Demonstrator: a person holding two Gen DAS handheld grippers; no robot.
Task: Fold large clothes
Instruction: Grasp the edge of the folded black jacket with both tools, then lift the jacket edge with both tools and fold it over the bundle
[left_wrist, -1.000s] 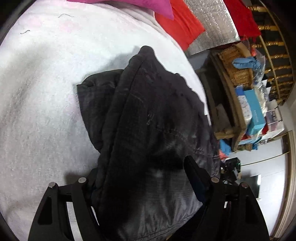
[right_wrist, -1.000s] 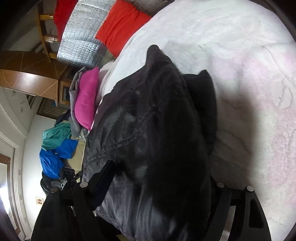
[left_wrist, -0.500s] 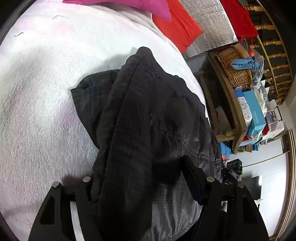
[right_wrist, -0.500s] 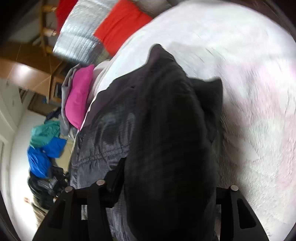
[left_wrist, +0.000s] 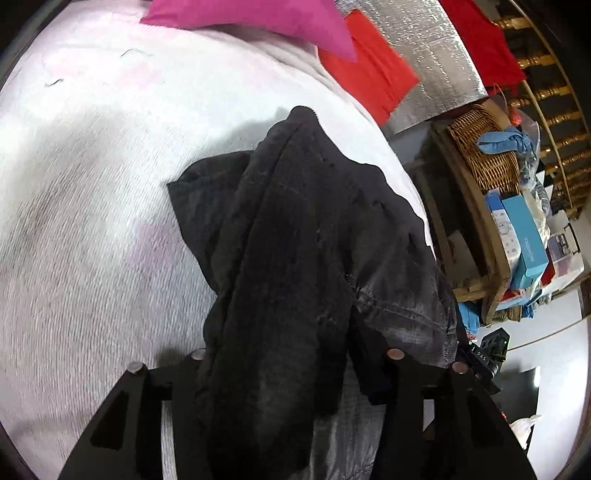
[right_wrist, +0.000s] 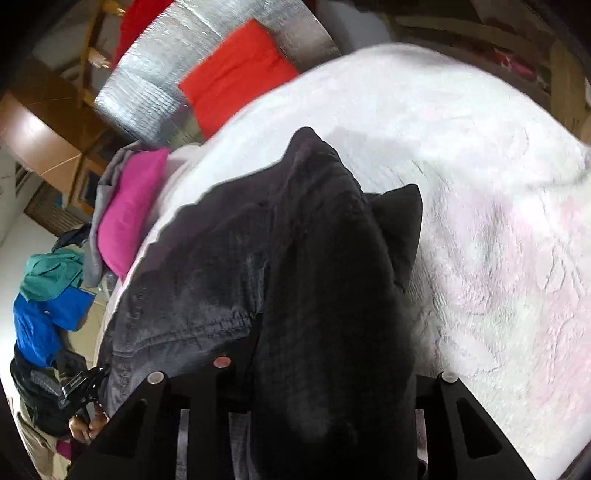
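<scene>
1. Jacket (left_wrist: 295, 258), dark and bunched, lies on the white blanket (left_wrist: 92, 221) ahead of both grippers, a thick fold running between each pair of jaws.
2. Only the left view shows a wicker basket (left_wrist: 484, 155) and blue boxes (left_wrist: 524, 236) to the right; only the right view shows a person's hand (right_wrist: 83, 424) low on the left.
3. Left gripper (left_wrist: 295, 376) and right gripper (right_wrist: 332, 373) are closing on the fold, narrower than a second ago.
</scene>
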